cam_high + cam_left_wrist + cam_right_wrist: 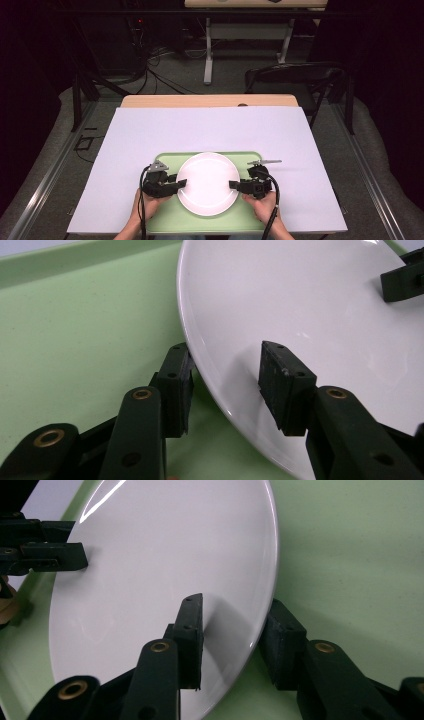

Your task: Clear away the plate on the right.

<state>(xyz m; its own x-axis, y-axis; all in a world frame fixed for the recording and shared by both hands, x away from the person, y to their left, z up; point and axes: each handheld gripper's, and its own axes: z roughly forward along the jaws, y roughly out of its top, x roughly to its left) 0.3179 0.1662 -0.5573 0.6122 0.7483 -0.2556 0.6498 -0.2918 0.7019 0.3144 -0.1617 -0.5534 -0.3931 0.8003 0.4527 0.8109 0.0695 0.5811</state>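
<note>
A white plate (208, 183) is lying on a green tray (165, 220) at the near edge of the worktop (150, 130). The left tool (179, 184) is straddling the plate's left rim, jaws parted, one above the plate and one beneath its edge. The right tool (234, 185) is doing the same at the plate's right rim, jaws apart around the edge, not clamped. A hand (150, 205) is holding each tool just off the plate.
</note>
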